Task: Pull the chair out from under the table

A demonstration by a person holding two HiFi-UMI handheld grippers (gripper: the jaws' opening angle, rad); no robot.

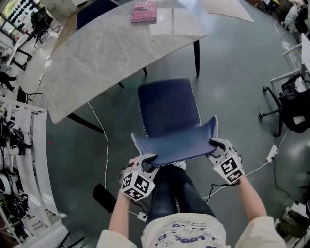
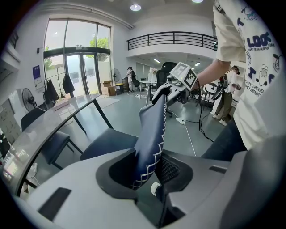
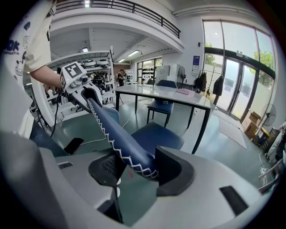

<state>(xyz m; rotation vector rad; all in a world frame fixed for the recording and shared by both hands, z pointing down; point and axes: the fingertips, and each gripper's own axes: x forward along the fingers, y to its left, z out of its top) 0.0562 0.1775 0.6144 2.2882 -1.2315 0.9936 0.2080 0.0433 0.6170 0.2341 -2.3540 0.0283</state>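
Observation:
A navy chair with white stitching stands just off the near edge of the grey marble table; its seat is mostly out from under the top. I grip the top of its backrest at both corners. My left gripper is shut on the left corner, and the backrest edge runs between its jaws. My right gripper is shut on the right corner, with the stitched edge pinched between its jaws. Each gripper view also shows the other gripper at the far corner.
A pink book lies on the table, and a second blue chair stands at its far side. A black office chair is at the right, white shelving at the left. Cables, a power strip and a flat black object lie on the floor.

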